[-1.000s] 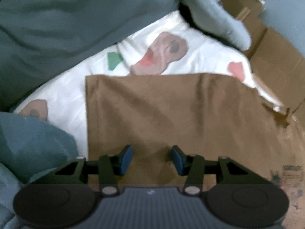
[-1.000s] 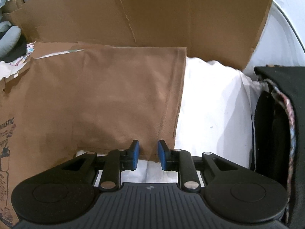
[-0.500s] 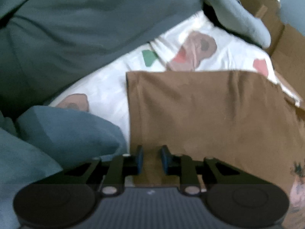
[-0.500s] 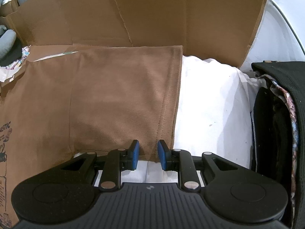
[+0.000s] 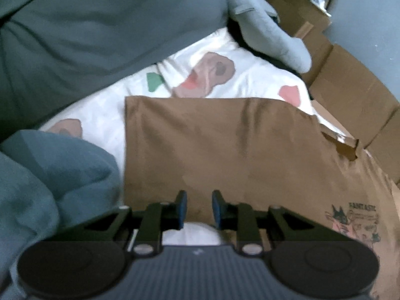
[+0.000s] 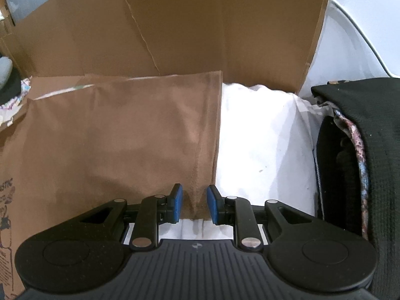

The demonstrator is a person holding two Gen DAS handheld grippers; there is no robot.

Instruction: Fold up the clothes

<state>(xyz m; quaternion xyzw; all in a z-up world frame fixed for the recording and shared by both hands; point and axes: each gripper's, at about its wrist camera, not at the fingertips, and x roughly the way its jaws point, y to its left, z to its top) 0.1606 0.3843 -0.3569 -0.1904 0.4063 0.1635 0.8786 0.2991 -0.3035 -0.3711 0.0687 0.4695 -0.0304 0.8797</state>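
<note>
A brown T-shirt (image 5: 237,147) is spread flat on a white sheet printed with pink, brown and green shapes (image 5: 195,75). Its near hem is held at two places. The left gripper (image 5: 199,208) is closed on the hem close to the left corner, with brown cloth bunched between the narrow blue pads. The right gripper (image 6: 193,203) is closed on the hem at the opposite corner, where a small pinched ridge of cloth is seen between the pads.

On the shirt's front a small printed graphic (image 5: 355,222) is seen in the left wrist view, headed by the word "FANTASTIC"; the smaller lines beneath cannot be read.

Cardboard (image 6: 200,25) stands behind the shirt. Blue-grey cloth (image 5: 50,175) lies to the left, and dark folded garments (image 6: 362,162) to the right.
</note>
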